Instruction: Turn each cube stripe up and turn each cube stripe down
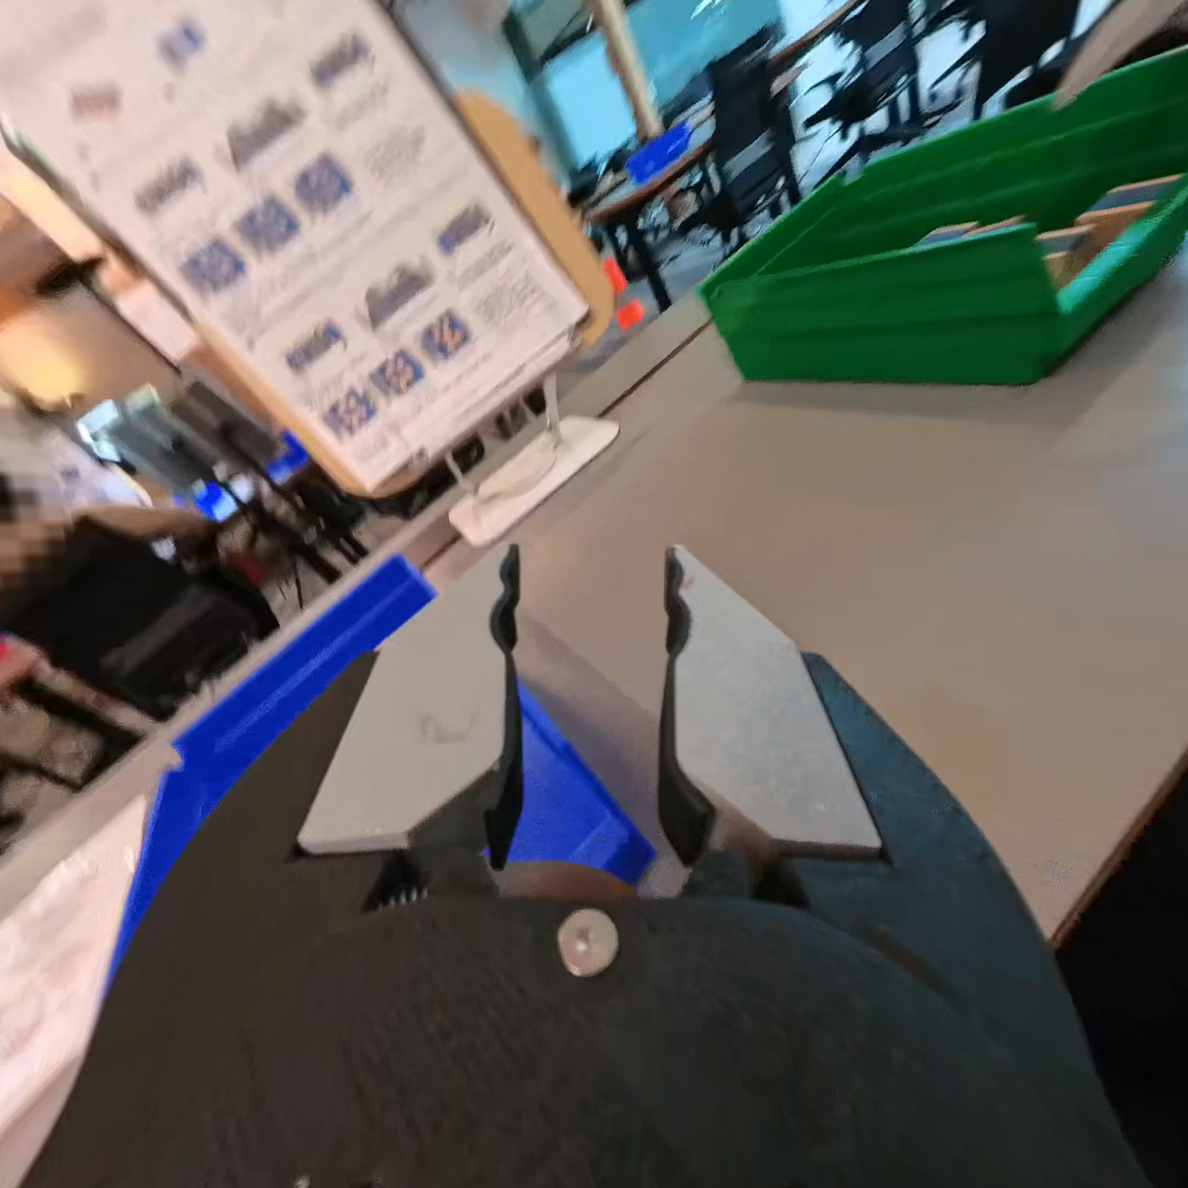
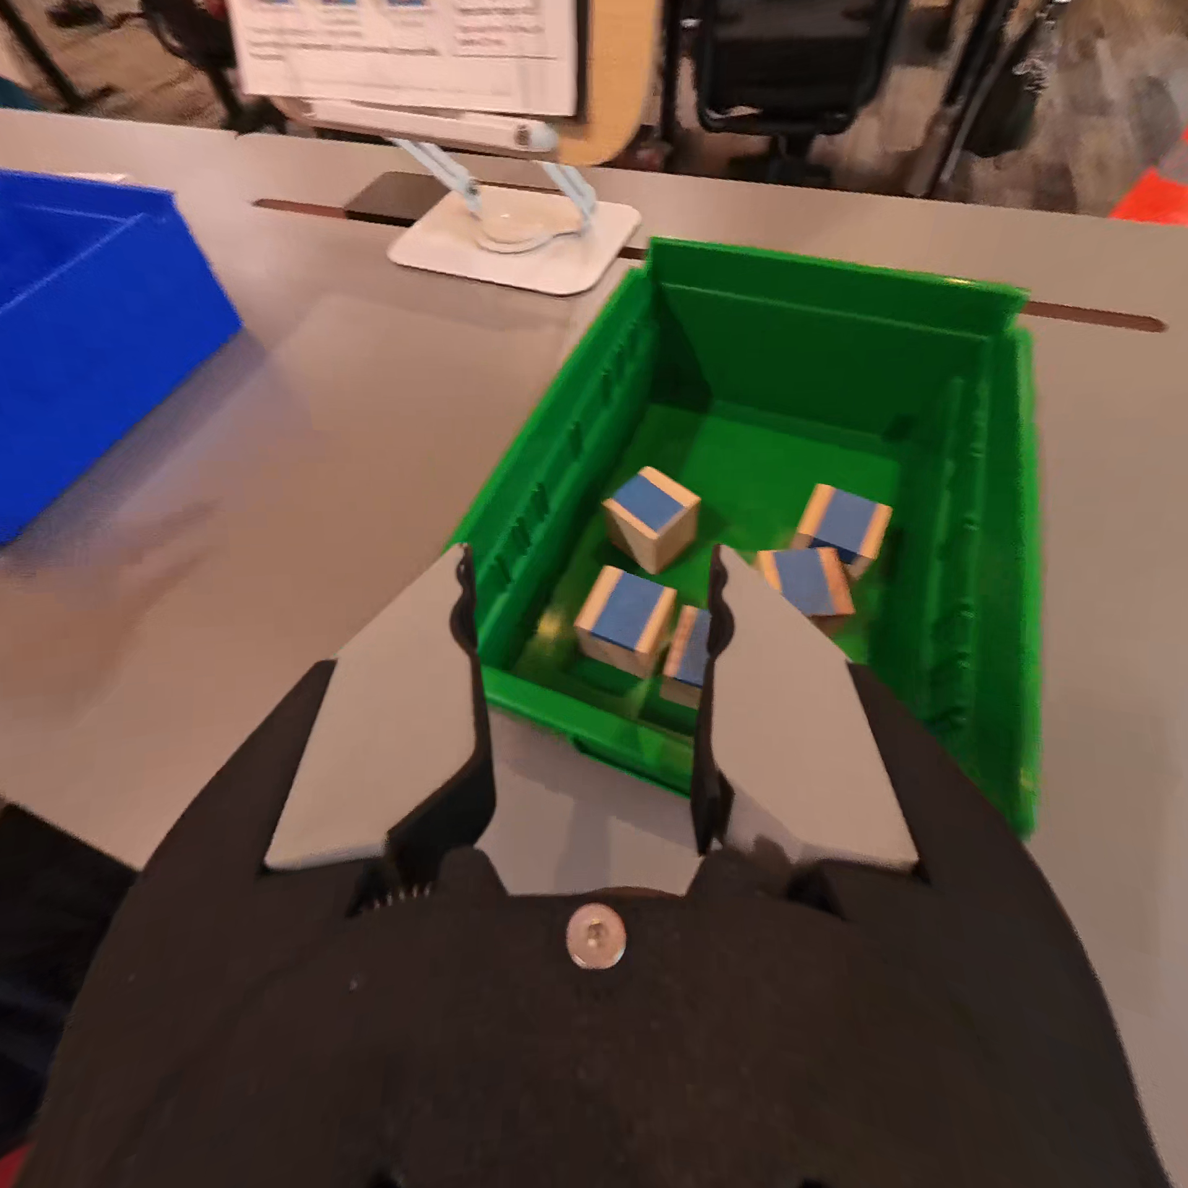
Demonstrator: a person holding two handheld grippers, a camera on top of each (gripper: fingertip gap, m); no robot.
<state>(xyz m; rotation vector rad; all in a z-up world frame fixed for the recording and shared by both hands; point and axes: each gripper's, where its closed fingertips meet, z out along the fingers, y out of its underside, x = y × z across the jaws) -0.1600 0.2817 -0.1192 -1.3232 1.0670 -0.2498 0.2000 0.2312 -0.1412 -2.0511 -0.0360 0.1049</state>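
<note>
Several wooden cubes with a blue stripe on top lie in a green bin [image 2: 990,514]. One cube [image 2: 652,517] sits mid-bin, one [image 2: 627,617] near the front wall, two [image 2: 842,524] [image 2: 807,578] lean together at the right, and one [image 2: 689,643] is half hidden by my right finger. My right gripper [image 2: 588,566] is open and empty, above the bin's near left corner. My left gripper [image 1: 588,566] is open and empty, tilted, above a blue bin [image 1: 270,701]. The green bin [image 1: 900,321] also shows far right in the left wrist view.
The grey table [image 2: 321,450] holds the blue bin [image 2: 83,360] at the left and a white stand base [image 2: 566,257] with a printed board [image 1: 308,212] at the back. Chairs and other tables stand beyond. The table's near edge [image 1: 1093,887] is at the right.
</note>
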